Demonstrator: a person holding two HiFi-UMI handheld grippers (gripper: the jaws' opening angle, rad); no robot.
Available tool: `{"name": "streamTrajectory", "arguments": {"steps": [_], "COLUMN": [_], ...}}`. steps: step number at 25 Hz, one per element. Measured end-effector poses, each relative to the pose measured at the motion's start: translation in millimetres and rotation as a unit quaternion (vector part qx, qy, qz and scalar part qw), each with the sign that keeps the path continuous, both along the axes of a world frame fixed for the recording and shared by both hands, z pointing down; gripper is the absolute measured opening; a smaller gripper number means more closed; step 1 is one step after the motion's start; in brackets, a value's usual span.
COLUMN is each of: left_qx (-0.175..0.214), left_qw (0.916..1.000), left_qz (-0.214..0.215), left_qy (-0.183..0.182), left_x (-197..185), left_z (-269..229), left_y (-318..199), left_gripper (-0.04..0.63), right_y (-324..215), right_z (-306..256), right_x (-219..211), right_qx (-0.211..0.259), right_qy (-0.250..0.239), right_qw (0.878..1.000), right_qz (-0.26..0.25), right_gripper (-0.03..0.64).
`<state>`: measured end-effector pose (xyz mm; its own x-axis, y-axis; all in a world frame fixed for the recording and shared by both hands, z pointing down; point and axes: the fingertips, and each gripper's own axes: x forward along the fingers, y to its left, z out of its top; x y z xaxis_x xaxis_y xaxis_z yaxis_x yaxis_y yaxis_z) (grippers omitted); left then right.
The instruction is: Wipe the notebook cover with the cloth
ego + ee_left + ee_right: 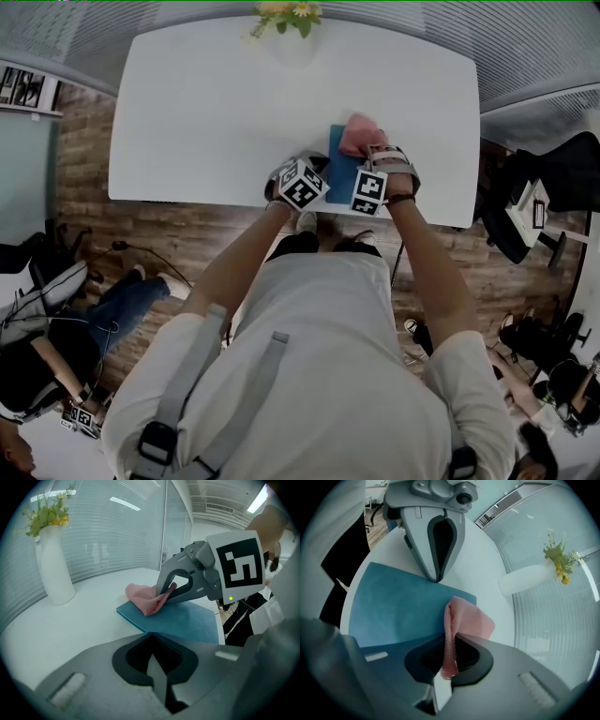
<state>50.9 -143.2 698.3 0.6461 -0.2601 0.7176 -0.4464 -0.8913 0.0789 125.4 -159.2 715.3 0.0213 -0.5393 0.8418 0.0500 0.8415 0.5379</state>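
Observation:
A blue notebook (342,172) lies flat near the front edge of the white table (206,103). A pink cloth (466,618) rests bunched on the notebook's far corner, and my right gripper (452,639) is shut on it, with a strip of cloth hanging between the jaws. In the left gripper view the right gripper (169,591) holds the cloth (143,597) against the cover (187,620). My left gripper (151,637) is shut with nothing in its jaws, its tip at the notebook's near edge. The right gripper view has the left gripper (437,573) standing at the notebook's (393,606) other edge.
A white vase (291,42) with yellow flowers stands at the table's far edge, well away from the notebook. The table's front edge (225,201) is just below both grippers. A seated person (56,328) is on the floor at left, and dark chairs (553,187) stand at right.

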Motion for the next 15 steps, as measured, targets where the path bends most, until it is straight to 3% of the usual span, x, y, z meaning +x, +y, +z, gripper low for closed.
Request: {"name": "streamTrajectory", "arguments": {"steps": [15], "left_qx": [-0.001], "left_qw": [1.0000], "left_qz": [-0.001], "left_qy": [-0.001], "left_x": [0], "left_z": [0], "left_y": [1], "left_gripper": [0.000], "right_y": [47], "right_z": [-2], "right_x": [-10], "right_qx": [-0.024], "right_qy": [-0.006], "right_qw": [0.999], "right_qz": [-0.022], "right_gripper": [0.015]}}
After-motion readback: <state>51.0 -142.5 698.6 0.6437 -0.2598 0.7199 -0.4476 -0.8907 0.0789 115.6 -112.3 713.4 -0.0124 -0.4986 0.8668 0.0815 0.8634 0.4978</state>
